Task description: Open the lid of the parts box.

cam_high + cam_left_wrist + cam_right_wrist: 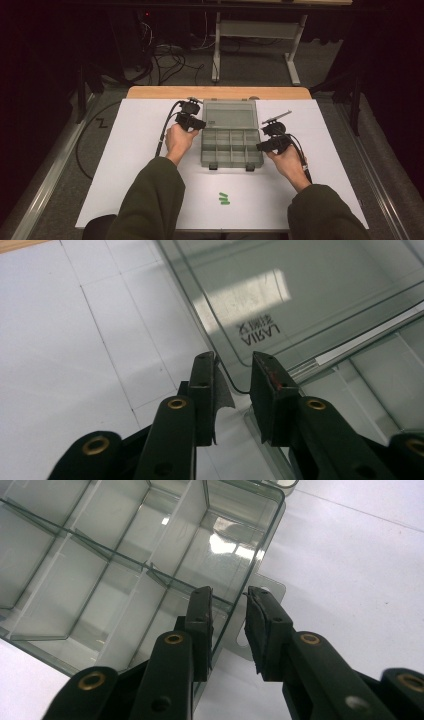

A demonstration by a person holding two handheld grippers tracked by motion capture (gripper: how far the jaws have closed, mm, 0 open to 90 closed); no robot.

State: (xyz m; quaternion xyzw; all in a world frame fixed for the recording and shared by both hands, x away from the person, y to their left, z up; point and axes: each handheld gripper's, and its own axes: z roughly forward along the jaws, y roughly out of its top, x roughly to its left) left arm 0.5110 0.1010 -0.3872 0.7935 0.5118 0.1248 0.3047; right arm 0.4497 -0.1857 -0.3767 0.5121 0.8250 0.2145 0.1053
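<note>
Straddling the open organiser box (232, 142) at table centre | left gripper (194, 121) at box's 10 o'clock, jaws parted around the lid (300, 295) corner, not pressing | right gripper (270, 145) at box's 4 o'clock, jaws parted over the side wall | green pieces (223, 198) at 6 o'clock.

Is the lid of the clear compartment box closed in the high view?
No, the lid lies folded back flat on the table behind the box, leaving its divided compartments uncovered.
</note>
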